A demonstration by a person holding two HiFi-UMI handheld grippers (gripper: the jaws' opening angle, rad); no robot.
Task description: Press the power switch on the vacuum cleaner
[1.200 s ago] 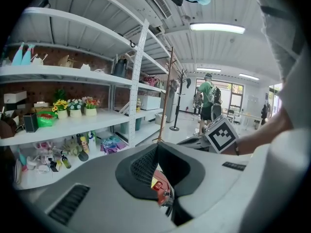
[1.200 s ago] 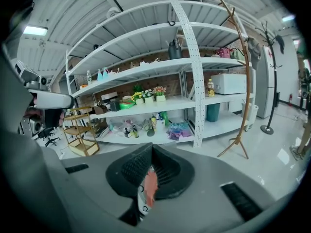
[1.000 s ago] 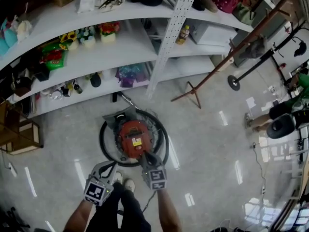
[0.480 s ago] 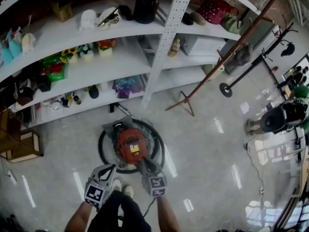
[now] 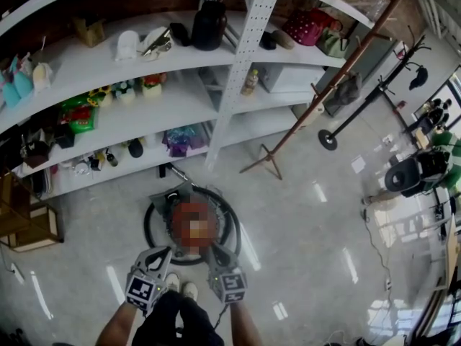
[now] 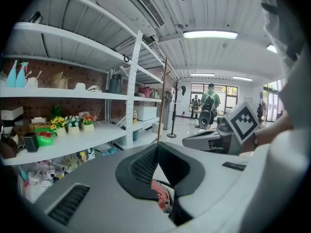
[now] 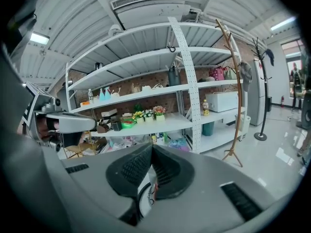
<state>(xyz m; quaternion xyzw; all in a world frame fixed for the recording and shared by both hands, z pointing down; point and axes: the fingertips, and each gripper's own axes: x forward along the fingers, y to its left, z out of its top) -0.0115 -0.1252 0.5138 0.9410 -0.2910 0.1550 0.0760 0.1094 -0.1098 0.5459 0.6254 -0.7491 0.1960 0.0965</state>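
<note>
No text legible from here: left marker cube (image 5: 142,288) and right marker cube (image 5: 233,285) show only square patterns, shelf packaging (image 5: 78,107) print too small

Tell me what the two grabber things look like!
The left gripper and the right gripper are both smooth grey plastic and wedge-shaped. Black bumpy pads line the inside of the jaws. Each one carries a cube printed with black-and-white square markers. The person's forearms are bare, with no sleeves showing.
</note>
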